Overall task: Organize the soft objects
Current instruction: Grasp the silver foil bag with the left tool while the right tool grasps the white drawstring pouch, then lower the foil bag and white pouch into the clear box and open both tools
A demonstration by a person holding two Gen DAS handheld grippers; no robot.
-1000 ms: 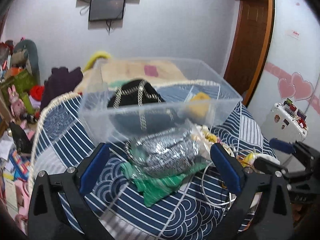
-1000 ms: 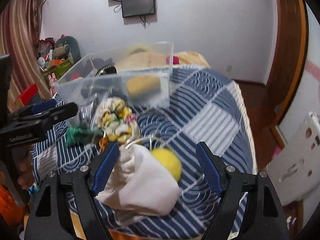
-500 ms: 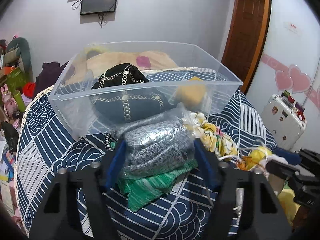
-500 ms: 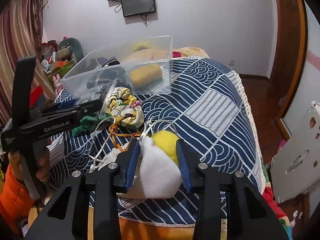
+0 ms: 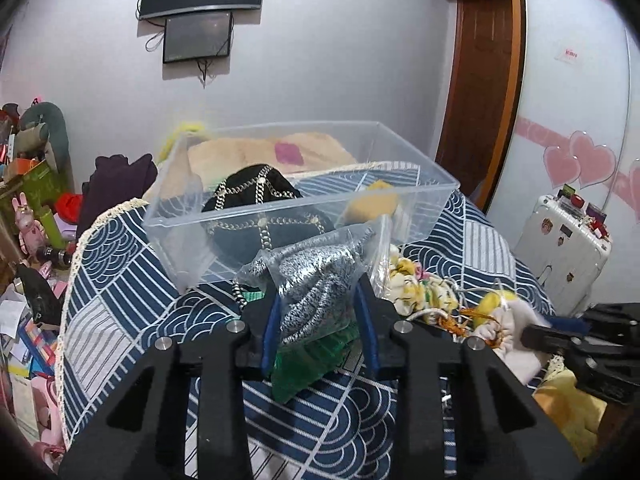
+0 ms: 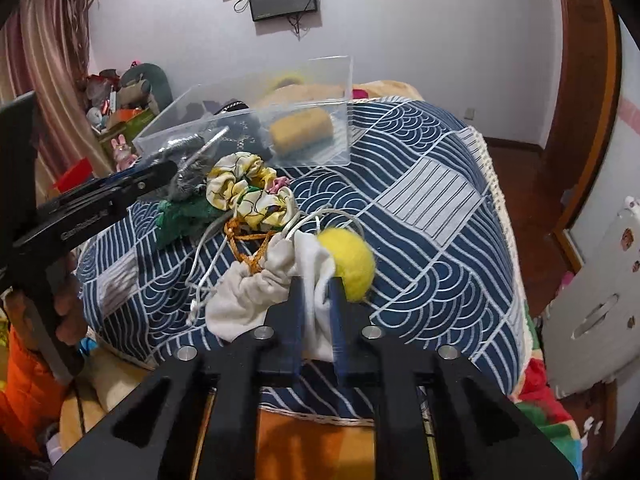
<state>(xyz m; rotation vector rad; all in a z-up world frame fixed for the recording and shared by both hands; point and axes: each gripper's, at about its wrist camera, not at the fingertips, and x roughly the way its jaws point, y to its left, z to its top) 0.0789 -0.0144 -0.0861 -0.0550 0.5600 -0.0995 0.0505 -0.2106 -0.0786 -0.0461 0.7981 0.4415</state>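
gripping bagged grey knit (image 5: 316, 284) in left tongs (image 5: 318, 312), right tongs (image 6: 320, 300) pinching white pouch (image 6: 256, 288)

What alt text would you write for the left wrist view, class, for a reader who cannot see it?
The left tongs grip a clear bag of grey knit fabric above a green cloth on a blue patterned bedspread. Behind stands a clear plastic bin holding a black chained bag.

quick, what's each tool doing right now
Left tool: closed on the bagged grey knit.
Right tool: closed on the white drawstring pouch.
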